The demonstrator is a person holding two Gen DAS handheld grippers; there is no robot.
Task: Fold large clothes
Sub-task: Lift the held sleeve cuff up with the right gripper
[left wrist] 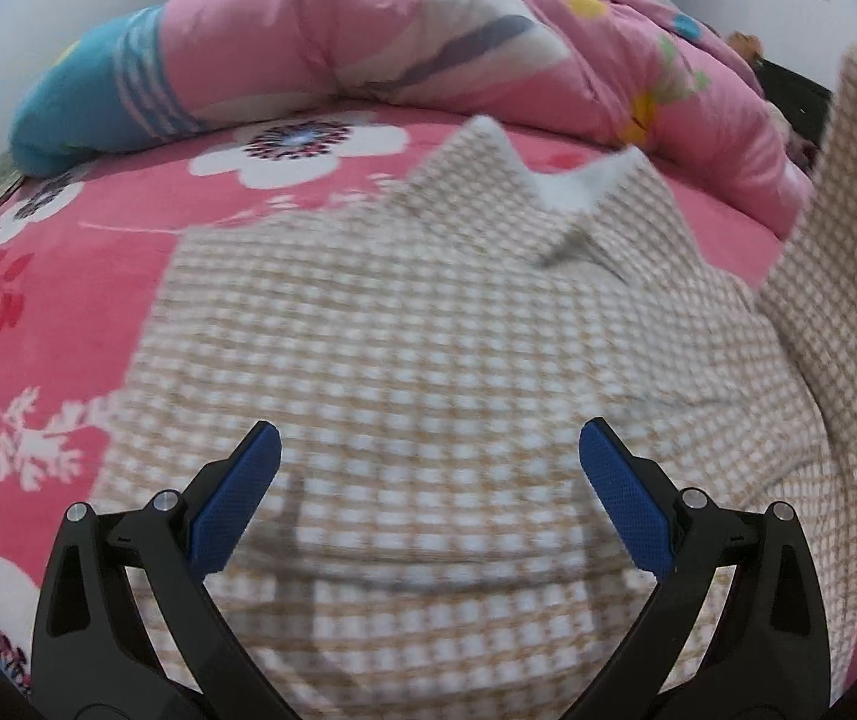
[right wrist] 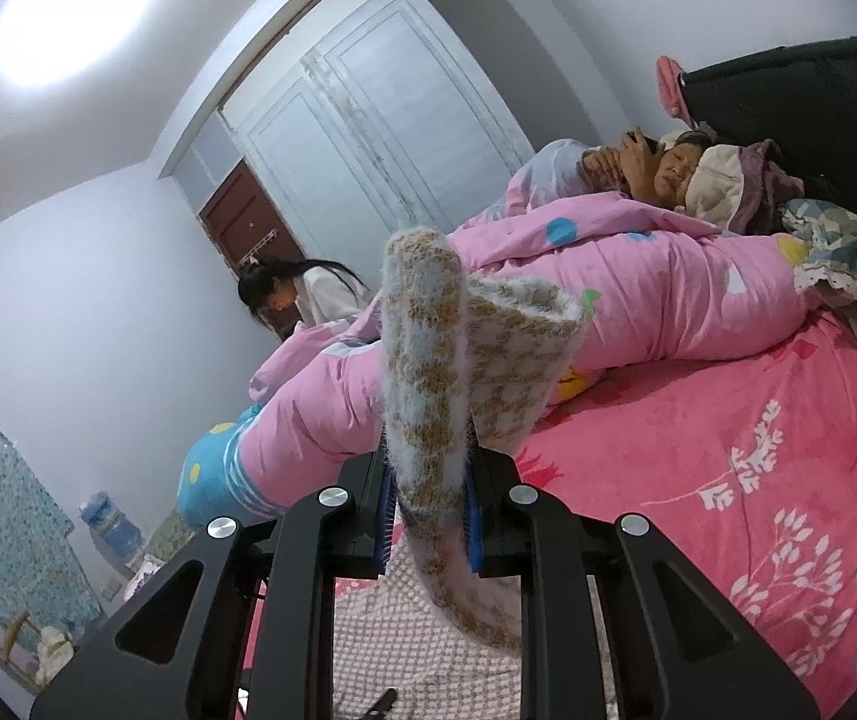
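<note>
A tan-and-white checked garment [left wrist: 416, 336] lies spread on the pink flowered bed sheet [left wrist: 68, 276], collar at the far side. My left gripper [left wrist: 428, 450] hovers over its lower part, blue pads wide apart and nothing between them. One part of the garment [left wrist: 848, 228] is lifted at the right edge of the left wrist view. In the right wrist view my right gripper [right wrist: 428, 516] is shut on a fuzzy checked fold of the garment [right wrist: 428, 372], which stands up above the pads and hangs down below them.
A rolled pink quilt [left wrist: 428, 36] with a blue end lies along the far side of the bed. One person lies under the quilt [right wrist: 668, 276] by the dark headboard [right wrist: 818, 108]; another person [right wrist: 296, 294] sits behind it. White wardrobe doors [right wrist: 368, 132] stand beyond.
</note>
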